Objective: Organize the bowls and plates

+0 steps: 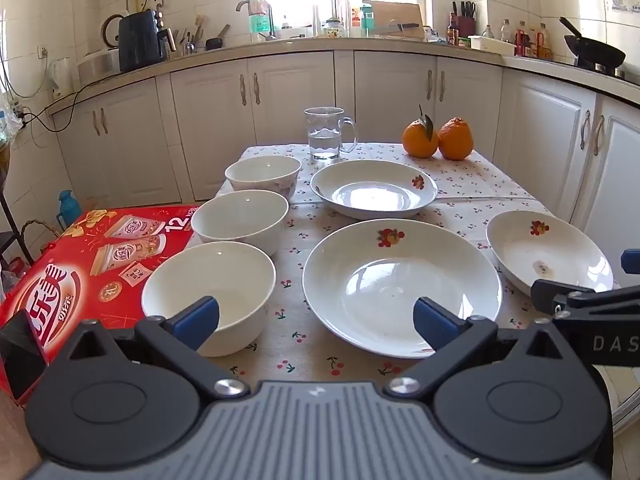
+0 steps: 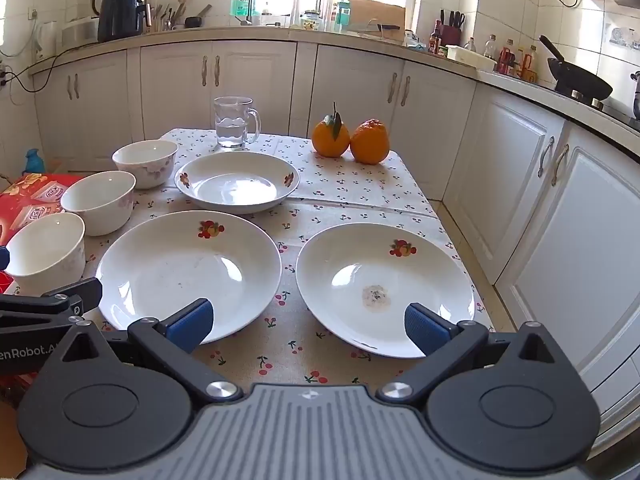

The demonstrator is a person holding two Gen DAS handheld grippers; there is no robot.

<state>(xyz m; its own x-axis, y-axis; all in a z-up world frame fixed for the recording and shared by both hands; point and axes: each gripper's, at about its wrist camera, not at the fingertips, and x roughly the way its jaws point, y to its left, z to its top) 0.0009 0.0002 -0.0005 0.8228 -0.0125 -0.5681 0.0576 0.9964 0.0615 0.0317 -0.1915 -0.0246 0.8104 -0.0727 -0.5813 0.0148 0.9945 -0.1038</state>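
Your left gripper (image 1: pixel 316 316) and right gripper (image 2: pixel 308 322) both hang jaws wide apart, nothing between them, above the table's (image 2: pixel 360 188) near edge. Three bowls (image 1: pixel 240 216) run in a line along the left edge. Two plates (image 2: pixel 188 268) sit side by side near the front, a third plate (image 2: pixel 238 182) behind them mid-table. Mug (image 2: pixel 234 122) and oranges (image 2: pixel 350 140) stand at the far edge.
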